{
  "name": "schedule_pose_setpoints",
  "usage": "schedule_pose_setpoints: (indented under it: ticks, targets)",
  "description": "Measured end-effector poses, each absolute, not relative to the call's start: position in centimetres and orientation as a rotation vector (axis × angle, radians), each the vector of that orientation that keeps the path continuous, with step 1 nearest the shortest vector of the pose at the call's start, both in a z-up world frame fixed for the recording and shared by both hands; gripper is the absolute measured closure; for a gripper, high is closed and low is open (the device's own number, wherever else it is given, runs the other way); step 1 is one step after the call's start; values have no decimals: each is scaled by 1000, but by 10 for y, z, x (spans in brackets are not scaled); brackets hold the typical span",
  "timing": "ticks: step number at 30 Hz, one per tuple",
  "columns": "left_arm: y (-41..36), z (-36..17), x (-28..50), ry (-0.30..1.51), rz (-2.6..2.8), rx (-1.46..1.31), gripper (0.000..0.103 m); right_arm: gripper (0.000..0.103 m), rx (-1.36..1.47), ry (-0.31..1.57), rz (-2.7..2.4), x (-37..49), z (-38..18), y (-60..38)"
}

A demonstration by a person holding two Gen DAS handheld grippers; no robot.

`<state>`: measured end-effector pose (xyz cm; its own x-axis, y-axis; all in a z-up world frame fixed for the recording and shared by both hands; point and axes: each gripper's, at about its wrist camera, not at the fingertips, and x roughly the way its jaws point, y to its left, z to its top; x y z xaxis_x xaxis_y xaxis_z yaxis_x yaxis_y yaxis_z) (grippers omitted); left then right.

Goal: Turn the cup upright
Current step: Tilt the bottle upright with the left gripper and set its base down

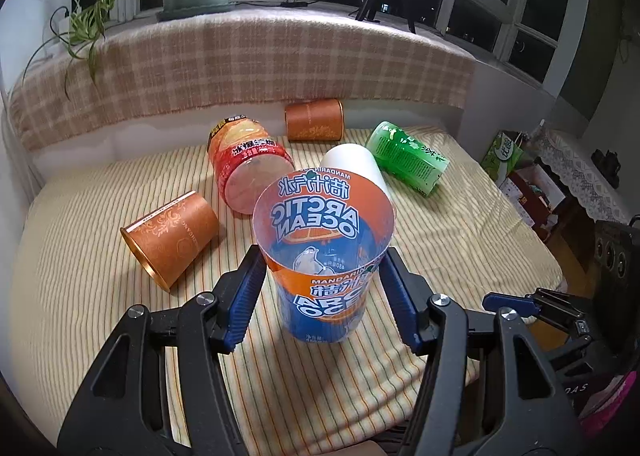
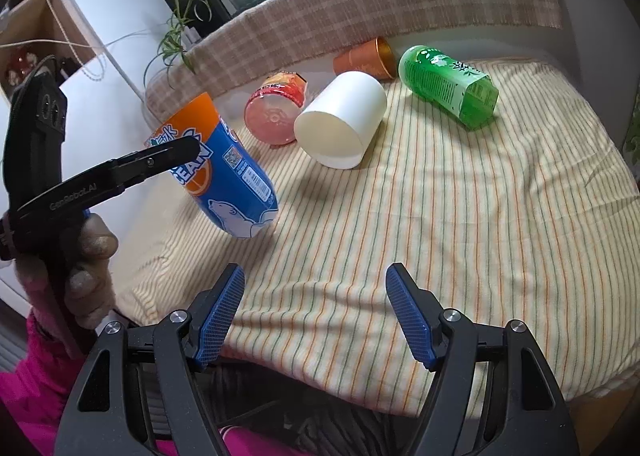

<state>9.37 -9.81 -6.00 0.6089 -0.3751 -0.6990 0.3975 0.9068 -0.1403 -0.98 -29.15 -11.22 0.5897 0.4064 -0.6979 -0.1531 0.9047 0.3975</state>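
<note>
Blue-and-orange Arctic Ocean cup point(image 1: 324, 256), clear plastic with a polar bear on the label, mouth open toward the top, base low by the striped cloth; from the right wrist view it leans, rim tipped away toward the left and the blue base angled down, whether touching the cloth is unclear
</note>
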Motion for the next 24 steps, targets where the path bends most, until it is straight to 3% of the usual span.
schedule_pose_setpoints:
  ticks: [24]
  targets:
    - [-120, -75, 81, 796, -473, 107, 43, 30, 317, 876, 296, -12, -110, -298]
